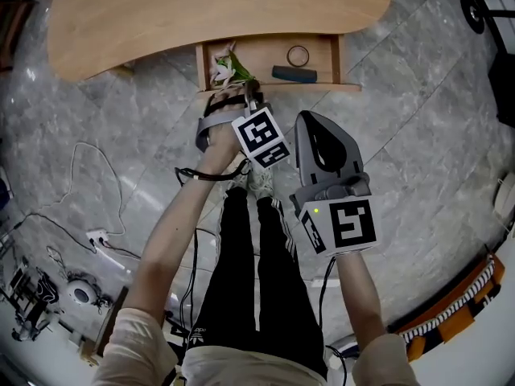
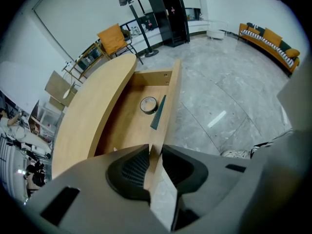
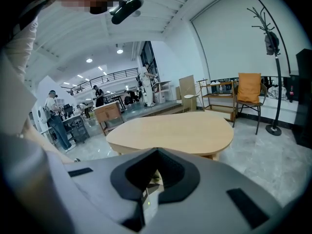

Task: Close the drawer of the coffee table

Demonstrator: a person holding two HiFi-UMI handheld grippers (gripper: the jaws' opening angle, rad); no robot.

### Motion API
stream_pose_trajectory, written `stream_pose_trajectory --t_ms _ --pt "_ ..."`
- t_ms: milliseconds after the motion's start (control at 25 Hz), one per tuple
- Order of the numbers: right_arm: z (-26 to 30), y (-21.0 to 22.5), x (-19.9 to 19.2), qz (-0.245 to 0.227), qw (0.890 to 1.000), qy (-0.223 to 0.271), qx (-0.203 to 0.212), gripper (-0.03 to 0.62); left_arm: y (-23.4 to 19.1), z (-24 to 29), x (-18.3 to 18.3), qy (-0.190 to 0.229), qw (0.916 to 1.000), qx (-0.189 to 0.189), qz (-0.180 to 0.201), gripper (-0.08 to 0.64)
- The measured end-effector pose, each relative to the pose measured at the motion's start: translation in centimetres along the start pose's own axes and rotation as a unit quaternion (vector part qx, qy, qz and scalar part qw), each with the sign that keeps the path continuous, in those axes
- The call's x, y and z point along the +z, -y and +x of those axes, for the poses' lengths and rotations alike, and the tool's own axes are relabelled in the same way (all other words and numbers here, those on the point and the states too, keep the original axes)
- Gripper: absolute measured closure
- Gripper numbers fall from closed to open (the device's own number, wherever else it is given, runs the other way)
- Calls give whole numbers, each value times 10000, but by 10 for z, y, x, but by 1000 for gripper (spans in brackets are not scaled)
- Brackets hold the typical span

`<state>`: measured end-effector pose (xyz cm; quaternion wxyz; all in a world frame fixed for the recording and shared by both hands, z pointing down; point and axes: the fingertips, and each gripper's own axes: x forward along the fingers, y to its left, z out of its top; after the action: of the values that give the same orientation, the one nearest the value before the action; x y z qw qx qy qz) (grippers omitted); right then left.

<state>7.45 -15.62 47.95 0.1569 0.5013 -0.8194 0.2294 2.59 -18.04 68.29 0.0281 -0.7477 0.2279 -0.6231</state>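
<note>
Open drawer (image 1: 259,58) (tape roll (image 1: 298,55), flowers (image 1: 225,69) inside)

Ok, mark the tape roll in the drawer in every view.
Head view: tape roll at top centre, in the right half of the open drawer.
Left gripper view: mid-picture, on the drawer floor.
Right gripper view: not in it.
Shared landmark: the coffee table top, seen in all three.
</note>
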Motion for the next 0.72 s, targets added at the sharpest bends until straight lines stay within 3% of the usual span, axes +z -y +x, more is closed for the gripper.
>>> stream_pose_trajectory --t_ms 200,720 --pt "15 6 10 78 9998 132 -110 586 -9 6 1 105 9999 -74 -99 474" --pt "28 21 6 182 9992 88 -334 586 -83 33 13 210 9982 278 -485 462"
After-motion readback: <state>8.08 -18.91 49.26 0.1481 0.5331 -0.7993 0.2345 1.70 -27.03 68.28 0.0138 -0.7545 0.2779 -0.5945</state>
